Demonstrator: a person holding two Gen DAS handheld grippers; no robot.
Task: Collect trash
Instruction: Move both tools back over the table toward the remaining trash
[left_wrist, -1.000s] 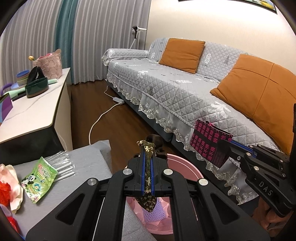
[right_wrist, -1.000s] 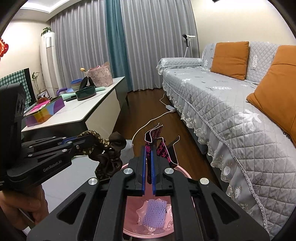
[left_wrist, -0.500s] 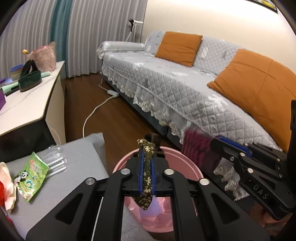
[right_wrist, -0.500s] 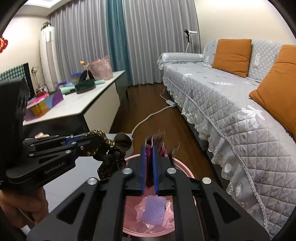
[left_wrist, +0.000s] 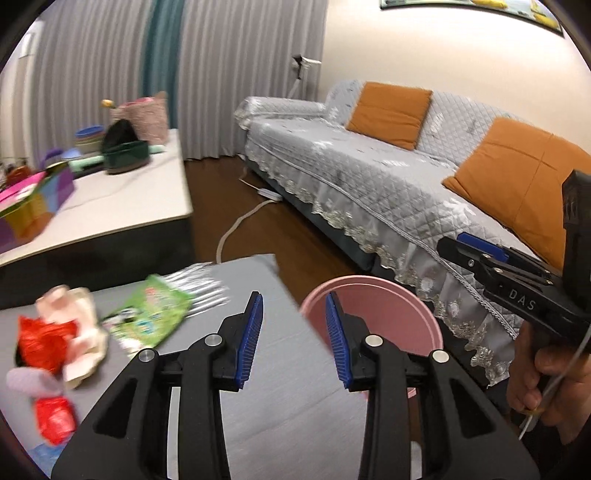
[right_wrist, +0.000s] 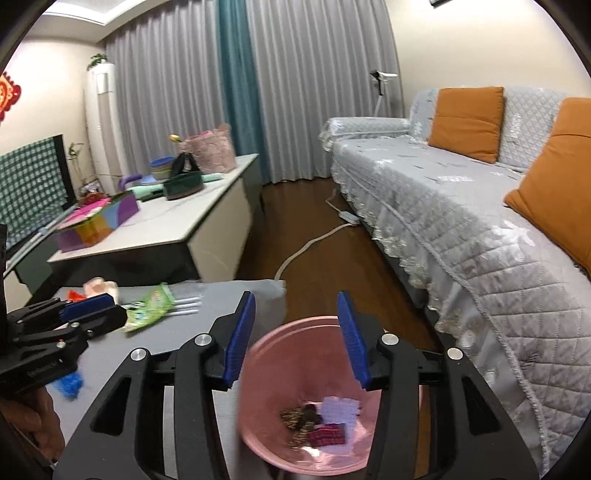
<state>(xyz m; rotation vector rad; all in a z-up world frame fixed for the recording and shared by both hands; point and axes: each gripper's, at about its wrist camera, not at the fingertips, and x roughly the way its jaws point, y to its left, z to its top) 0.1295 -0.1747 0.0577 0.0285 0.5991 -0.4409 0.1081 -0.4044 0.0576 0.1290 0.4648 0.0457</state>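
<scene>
Now both tools are wide open w/ nothing between the pads: right gripper (right_wrist: 295, 339) hangs over the pink bin (right_wrist: 258, 435), left gripper (left_wrist: 293, 336) over the right edge of the grey table (left_wrist: 258, 387). Inside the bin lie a patterned scrunchie (right_wrist: 295, 419), dark red wrapper (right_wrist: 328, 435) & purple mesh (right_wrist: 340, 410). Farther on the table, near its far edge, a green packet (left_wrist: 155, 314) & red bags (left_wrist: 40, 343) remain.

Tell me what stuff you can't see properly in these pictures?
- Inside of the pink bin: left wrist view, hidden by its own rim and the left gripper.
- Trash in the bin: right wrist view, too blurred to name each piece.
- Green packet: left wrist view, print smeared by motion.
- Red and pink trash: left wrist view, blurred, partly cut by the edge.
</scene>
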